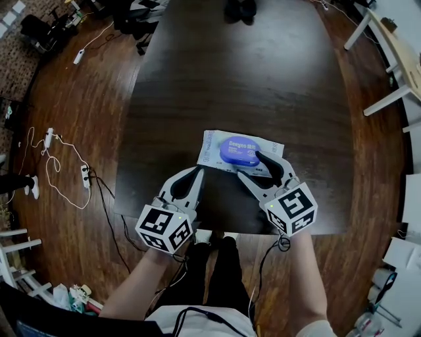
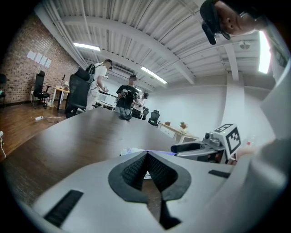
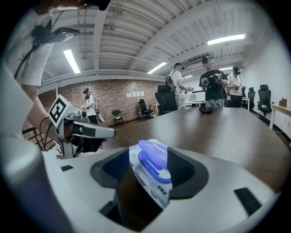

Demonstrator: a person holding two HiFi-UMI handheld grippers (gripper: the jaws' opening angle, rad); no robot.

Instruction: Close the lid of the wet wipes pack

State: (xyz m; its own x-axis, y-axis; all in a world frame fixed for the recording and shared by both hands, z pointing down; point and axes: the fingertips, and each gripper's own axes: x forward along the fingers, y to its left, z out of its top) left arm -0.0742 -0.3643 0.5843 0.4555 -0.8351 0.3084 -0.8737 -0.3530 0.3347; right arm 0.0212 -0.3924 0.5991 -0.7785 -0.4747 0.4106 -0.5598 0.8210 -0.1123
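The wet wipes pack [image 1: 212, 149] lies flat on the dark table, white with a blue oval lid [image 1: 239, 151]. My right gripper [image 1: 248, 164] is open at the pack's near right corner, one finger lying over the pack's right end. In the right gripper view the pack [image 3: 158, 189] sits between the jaws, close to the right pad, and the lid [image 3: 153, 156] looks down with a thin seam showing. My left gripper [image 1: 198, 170] is shut and holds nothing, its tip just short of the pack's near left edge. Past that tip [image 2: 146, 155] a strip of the pack [image 2: 129, 151] shows.
The table [image 1: 263, 79] ends just under both grippers. A dark object [image 1: 240, 10] sits at its far end. Cables and a power strip [image 1: 84, 176] lie on the wood floor to the left. White desk legs [image 1: 388, 99] stand at the right. People [image 3: 213, 84] stand beyond the table.
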